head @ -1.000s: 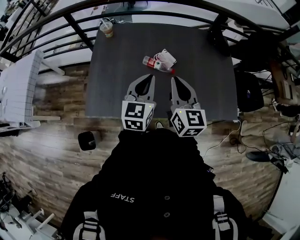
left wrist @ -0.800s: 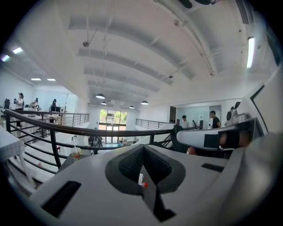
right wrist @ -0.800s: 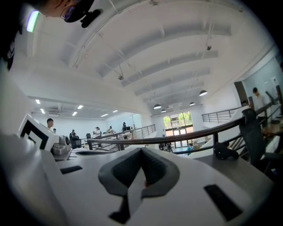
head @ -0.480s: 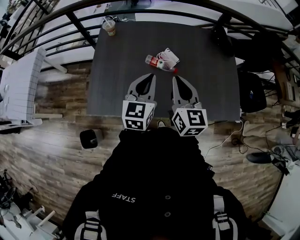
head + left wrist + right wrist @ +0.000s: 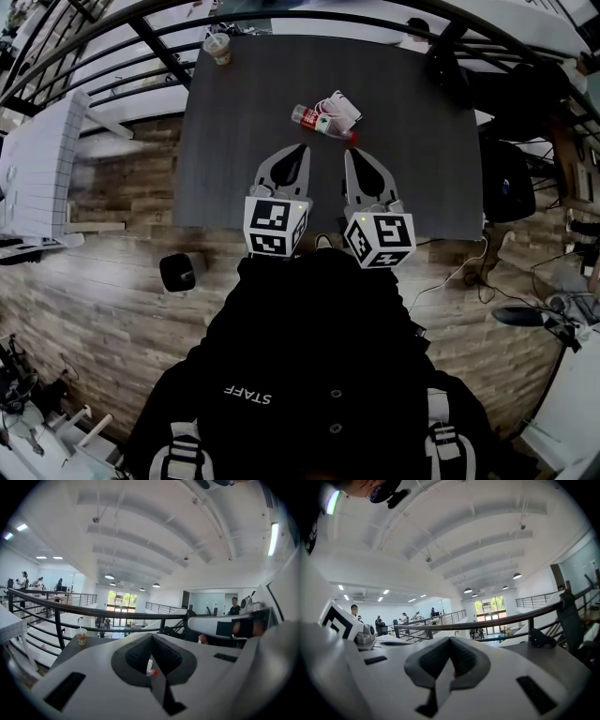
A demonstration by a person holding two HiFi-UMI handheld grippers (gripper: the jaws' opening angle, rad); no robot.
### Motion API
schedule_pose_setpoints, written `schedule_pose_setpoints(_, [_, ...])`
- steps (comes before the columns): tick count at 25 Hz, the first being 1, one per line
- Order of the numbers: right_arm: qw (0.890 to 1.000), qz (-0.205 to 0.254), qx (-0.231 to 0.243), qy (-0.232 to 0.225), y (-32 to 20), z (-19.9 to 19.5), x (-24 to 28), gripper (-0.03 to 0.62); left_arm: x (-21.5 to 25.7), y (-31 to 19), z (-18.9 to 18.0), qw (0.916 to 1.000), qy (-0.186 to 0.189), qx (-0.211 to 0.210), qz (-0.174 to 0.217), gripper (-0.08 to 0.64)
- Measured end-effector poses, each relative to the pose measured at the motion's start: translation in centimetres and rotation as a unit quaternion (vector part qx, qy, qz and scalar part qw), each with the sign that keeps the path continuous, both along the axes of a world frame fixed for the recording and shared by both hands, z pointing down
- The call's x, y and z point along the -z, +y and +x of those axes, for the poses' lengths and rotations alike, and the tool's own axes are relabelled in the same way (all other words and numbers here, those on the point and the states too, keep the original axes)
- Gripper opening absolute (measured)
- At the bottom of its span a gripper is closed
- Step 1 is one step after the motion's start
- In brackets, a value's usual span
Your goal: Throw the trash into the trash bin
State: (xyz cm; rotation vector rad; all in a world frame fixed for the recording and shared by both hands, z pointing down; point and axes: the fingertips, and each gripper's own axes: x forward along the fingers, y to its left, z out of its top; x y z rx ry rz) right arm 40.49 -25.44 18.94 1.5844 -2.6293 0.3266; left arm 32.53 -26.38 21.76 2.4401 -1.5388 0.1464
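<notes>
A clear plastic bottle [image 5: 318,122] with a red label and red cap lies on the dark grey table [image 5: 234,178], beside crumpled white trash [image 5: 340,110]. My left gripper [image 5: 301,150] and right gripper [image 5: 351,154] hover side by side over the table's near half, both pointing at the trash and a short way from it. Each is shut with nothing between its jaws. In the left gripper view the left gripper [image 5: 152,636] frames the bottle [image 5: 150,667] through the gap in its pads. The right gripper [image 5: 451,640] shows the same shut shape in its own view.
A drink cup [image 5: 217,47] with a straw stands at the table's far left corner, the same cup [image 5: 82,637] showing in the left gripper view. A small black bin [image 5: 178,272] sits on the wood floor, left of the person. A black railing [image 5: 169,56] runs behind the table. Black chairs [image 5: 502,187] stand to the right.
The head view has drifted slightly, so the table and trash sit a little higher and further right in the picture. Both grippers and the trash have kept their places.
</notes>
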Motion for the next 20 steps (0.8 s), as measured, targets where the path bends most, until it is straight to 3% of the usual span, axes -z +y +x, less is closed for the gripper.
schedule_pose_setpoints(9, [0.999, -0.043, 0.007, 0.011, -2.8, 0.2, -3.4, 0.014, -3.5, -2.7, -1.4, 0.9990, 0.000, 0.021, -0.039, 0.000])
schedule_pose_setpoints(20, [0.990, -0.117, 0.035, 0.064, -7.9, 2.5, -12.3, 0.015, -11.8, -7.2, -1.3, 0.9934, -0.017, 0.029, -0.110, 0.000])
